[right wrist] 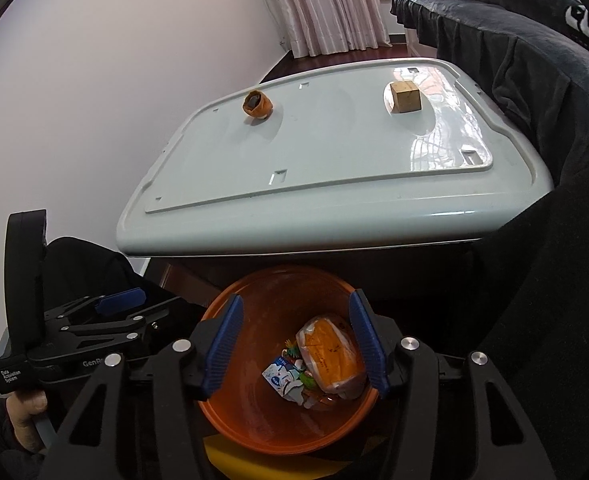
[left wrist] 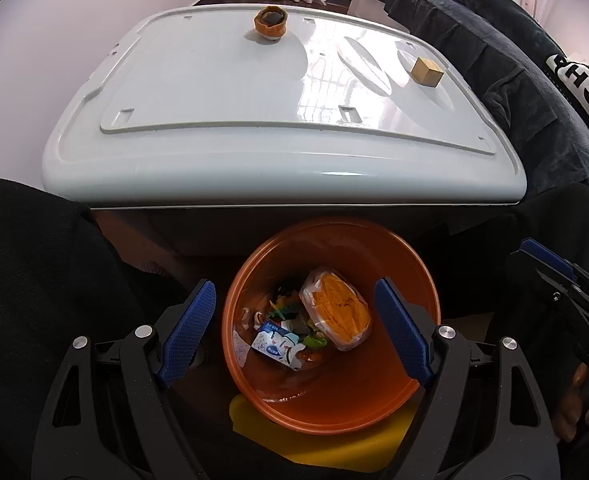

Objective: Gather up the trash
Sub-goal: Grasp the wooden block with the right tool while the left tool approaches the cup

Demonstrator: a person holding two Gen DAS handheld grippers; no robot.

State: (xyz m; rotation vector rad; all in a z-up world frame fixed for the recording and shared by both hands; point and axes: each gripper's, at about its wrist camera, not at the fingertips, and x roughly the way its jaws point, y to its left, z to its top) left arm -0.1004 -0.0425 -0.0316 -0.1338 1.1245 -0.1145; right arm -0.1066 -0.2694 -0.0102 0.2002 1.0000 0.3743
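From the left wrist view, the left hand-held gripper (left wrist: 294,330) hangs above the orange bin (left wrist: 422,280) with its blue fingers spread wide and nothing between them. Inside the bin lie a wrapped orange packet (left wrist: 336,310), a small white and blue carton (left wrist: 276,344) and some mixed scraps. On the white counter (left wrist: 214,120) behind the bin two pieces are left: a crumpled orange peel cup (left wrist: 270,20) at the far edge and a small wooden cube (left wrist: 426,72) toward the right. I judge the peel to be light, soft and easy to crush, so a gentle pinch across its rim seems best. The cube looks stiff and light, and its flat opposite faces give a sure hold. A yellow object (left wrist: 254,416) shows under the bin.

From the right wrist view, the right hand-held gripper (right wrist: 296,346) also hovers over the bin, fingers apart and empty. The peel cup and the cube stand well apart on the counter, which is glossy, so I think a thing may slide if it is pushed sideways. A dark jacket (right wrist: 534,80) lies just beside the counter on the right, close to the cube, and it could catch a finger. Nothing else stands between the grippers and the two pieces.
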